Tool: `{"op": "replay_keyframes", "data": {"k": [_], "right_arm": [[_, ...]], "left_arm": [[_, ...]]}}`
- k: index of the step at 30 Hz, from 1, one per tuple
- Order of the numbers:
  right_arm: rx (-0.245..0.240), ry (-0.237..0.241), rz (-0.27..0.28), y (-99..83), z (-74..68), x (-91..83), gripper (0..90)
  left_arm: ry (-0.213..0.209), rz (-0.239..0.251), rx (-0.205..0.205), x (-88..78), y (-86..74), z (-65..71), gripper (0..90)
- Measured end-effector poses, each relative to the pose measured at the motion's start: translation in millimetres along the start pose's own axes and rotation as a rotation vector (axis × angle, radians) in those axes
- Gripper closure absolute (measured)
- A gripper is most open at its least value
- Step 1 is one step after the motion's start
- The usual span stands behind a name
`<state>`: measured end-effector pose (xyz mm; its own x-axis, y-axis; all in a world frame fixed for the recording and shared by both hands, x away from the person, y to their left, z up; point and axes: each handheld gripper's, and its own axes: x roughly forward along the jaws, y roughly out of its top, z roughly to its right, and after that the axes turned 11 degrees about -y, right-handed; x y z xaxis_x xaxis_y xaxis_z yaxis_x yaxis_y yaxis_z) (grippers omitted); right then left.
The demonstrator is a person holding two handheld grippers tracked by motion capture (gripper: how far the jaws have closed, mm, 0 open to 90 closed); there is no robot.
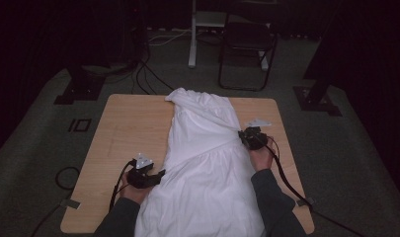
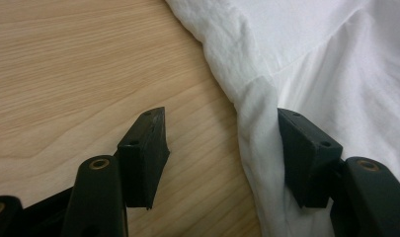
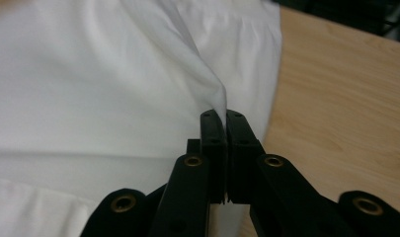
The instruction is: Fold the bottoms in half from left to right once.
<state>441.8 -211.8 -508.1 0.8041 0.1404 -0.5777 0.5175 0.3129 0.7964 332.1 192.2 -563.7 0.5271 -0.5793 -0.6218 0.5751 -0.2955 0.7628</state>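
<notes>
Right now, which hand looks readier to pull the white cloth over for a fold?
Probably the right. The right gripper is already shut on a pinch of the white cloth, while the left gripper stands open, one jaw on the cloth's edge and one over the table.

No readable writing anywhere here: the white garment [image 1: 202, 163] is plain, the wooden table [image 1: 123, 133] beneath it bare, and the square mark on the floor [image 1: 80, 125] left of that table spells nothing.
</notes>
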Motion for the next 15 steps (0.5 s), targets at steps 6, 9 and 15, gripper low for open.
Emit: {"op": "replay_keyframes", "data": {"k": [6,9,15], "right_arm": [[0.011,-0.031,-0.126,-25.8,-6.9,29.7,86.6],[-0.002,-0.040,-0.136,-30.3,-10.0,35.0,86.9],[0.037,-0.011,-0.136,-31.7,-5.5,35.9,86.6]], "left_arm": [[-0.003,0.041,-0.008,-10.9,17.1,-5.5,39.3],[0.002,0.042,0.004,-9.2,29.7,-6.6,38.6],[-0.010,0.030,0.001,22.1,76.7,-10.2,38.1]]}}
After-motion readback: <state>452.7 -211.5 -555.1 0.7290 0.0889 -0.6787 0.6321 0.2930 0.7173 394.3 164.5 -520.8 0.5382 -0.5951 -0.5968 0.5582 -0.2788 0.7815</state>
